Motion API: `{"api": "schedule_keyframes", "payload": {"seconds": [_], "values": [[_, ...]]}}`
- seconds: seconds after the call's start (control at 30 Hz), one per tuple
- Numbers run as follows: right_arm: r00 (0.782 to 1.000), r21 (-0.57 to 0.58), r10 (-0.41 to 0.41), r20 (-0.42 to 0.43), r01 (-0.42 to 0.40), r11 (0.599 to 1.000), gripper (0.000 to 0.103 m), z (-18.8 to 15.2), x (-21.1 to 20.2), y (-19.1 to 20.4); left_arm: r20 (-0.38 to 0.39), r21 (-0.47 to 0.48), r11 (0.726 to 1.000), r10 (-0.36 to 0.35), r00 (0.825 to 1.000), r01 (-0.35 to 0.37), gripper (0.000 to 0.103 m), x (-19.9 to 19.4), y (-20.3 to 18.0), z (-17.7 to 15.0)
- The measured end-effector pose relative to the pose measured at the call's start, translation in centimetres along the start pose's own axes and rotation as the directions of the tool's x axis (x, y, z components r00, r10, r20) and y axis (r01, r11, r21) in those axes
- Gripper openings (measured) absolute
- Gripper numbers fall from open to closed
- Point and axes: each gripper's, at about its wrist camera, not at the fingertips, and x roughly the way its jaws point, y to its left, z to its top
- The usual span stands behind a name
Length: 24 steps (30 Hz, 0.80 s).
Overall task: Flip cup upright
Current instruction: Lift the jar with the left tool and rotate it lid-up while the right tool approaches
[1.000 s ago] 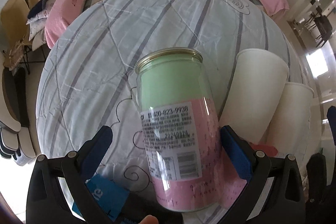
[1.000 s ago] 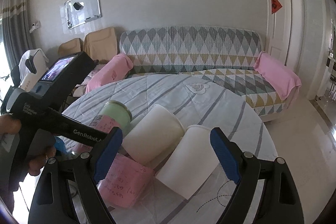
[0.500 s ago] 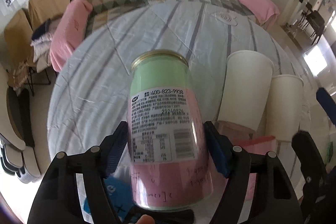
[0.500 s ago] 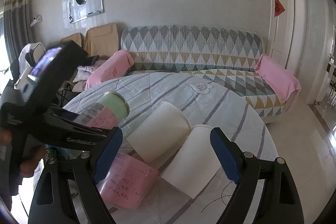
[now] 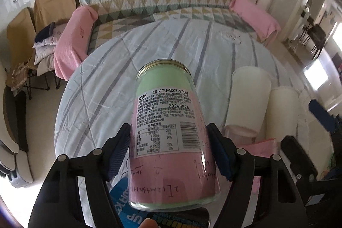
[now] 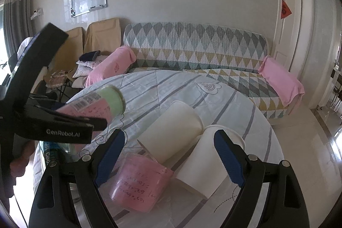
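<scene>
Cup [image 5: 171, 132] — label "400-823-9938", "20240826" — between left hand-held gripper [image 5: 170, 151] pads

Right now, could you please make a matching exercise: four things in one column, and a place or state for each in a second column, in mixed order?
Things:
1. green jar
2. white cups
3. right gripper
4. pink cup

States:
A. open, holding nothing
B. lying on its side on the table, nearest the right gripper
C. held off the table in the left gripper
D. two lying side by side on the table

Pairs: 1-C, 2-D, 3-A, 4-B
</scene>
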Motion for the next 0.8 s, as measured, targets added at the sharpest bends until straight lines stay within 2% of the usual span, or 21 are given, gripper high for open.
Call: {"api": "schedule_keyframes", "payload": {"seconds": [0.2, 0.37, 0.6, 0.8], "values": [[1.0, 0.006, 0.0, 0.002, 0.0, 1.0, 0.087, -0.2, -0.6, 0.0, 0.062, -0.006, 0.999, -0.032, 0.998, 0.033, 0.073, -1.6, -0.1, -0.5], [1.0, 0.025, -0.007, 0.003, 0.007, 1.0, 0.087, -0.7, -1.4, -0.3, 0.118, -0.014, 1.0, -0.015, 0.993, 0.017, 0.073, -3.9, -0.3, -1.8], [1.0, 0.08, 0.004, -0.005, -0.003, 0.997, 0.087, -1.9, -3.2, -1.7, 0.151, 0.011, 0.998, -0.059, 0.987, 0.058, 0.073, -6.7, -2.3, -5.0], [0.998, 0.159, 0.048, -0.029, -0.043, 0.986, 0.087, -4.1, -4.8, -3.0, 0.165, 0.054, 0.996, -0.08, 0.983, 0.071, 0.073, -8.3, -4.9, -8.4]]}}
